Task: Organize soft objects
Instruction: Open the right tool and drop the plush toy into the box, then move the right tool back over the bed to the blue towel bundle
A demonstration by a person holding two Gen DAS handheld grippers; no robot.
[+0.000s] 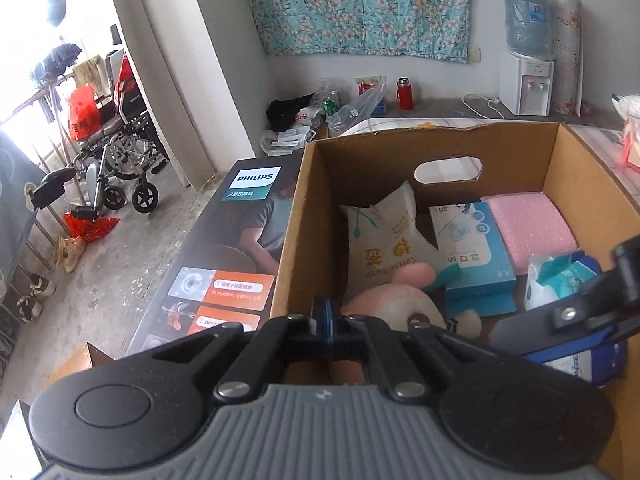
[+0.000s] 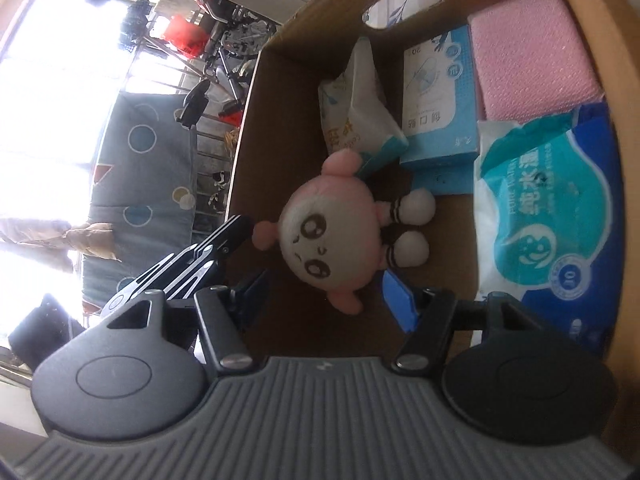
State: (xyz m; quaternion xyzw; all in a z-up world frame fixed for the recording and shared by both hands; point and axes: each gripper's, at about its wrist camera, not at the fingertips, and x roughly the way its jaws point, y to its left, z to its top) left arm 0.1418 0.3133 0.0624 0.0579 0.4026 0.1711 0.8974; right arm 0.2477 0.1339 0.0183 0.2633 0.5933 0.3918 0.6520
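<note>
A cardboard box holds the soft things. A pink plush doll lies on the box floor. Behind it are a cotton swab bag, a blue mask pack, a pink foam pad and a blue tissue pack. My left gripper is shut and empty at the box's near rim, just left of the doll. My right gripper is open above the doll, empty, its jaws standing either side of the doll's near end.
A Philips box lies left of the cardboard box. A wheelchair and shoes stand on the concrete floor at left. A ledge at the back carries a water dispenser, a red flask and bags.
</note>
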